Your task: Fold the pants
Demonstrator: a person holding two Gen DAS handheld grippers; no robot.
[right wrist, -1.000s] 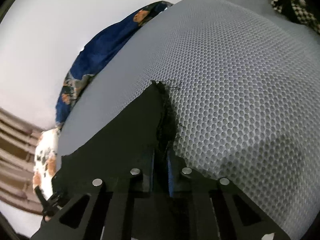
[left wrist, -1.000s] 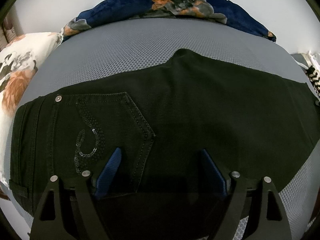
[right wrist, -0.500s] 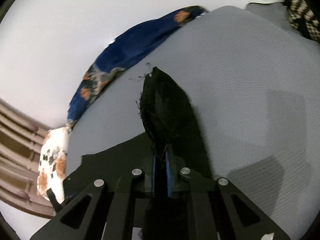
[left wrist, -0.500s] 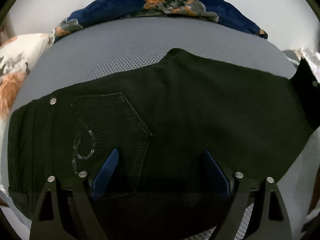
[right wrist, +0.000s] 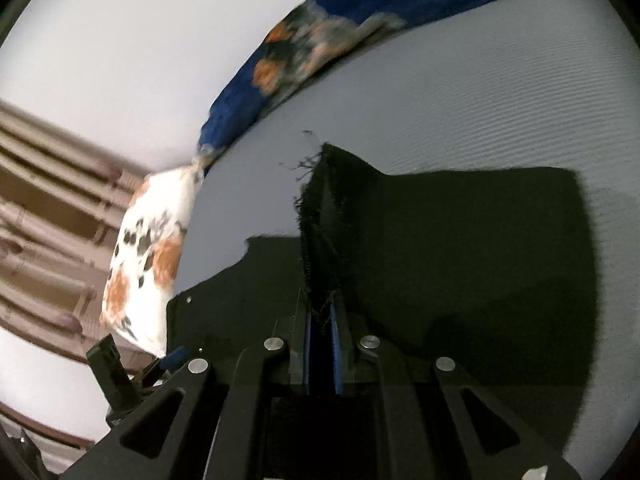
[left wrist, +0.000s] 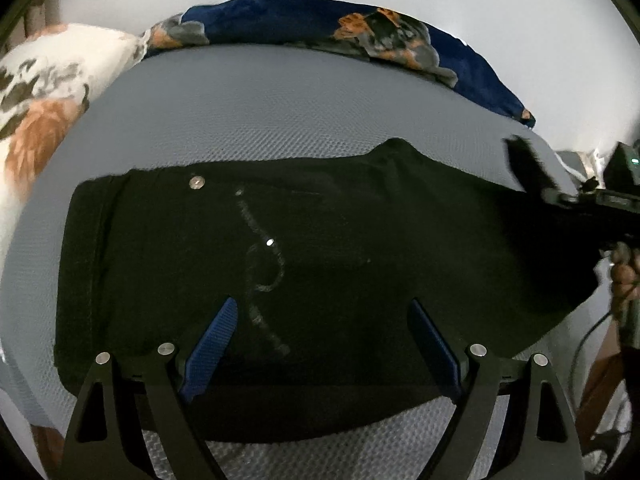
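Frayed pants [right wrist: 460, 248] hem in R gripper [right wrist: 321, 320], L gripper [left wrist: 320, 344] agape.

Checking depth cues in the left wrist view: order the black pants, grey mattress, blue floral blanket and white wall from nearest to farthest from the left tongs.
1. black pants, right under the left tongs.
2. grey mattress, beyond the pants.
3. blue floral blanket, along the mattress's far edge.
4. white wall, behind it.
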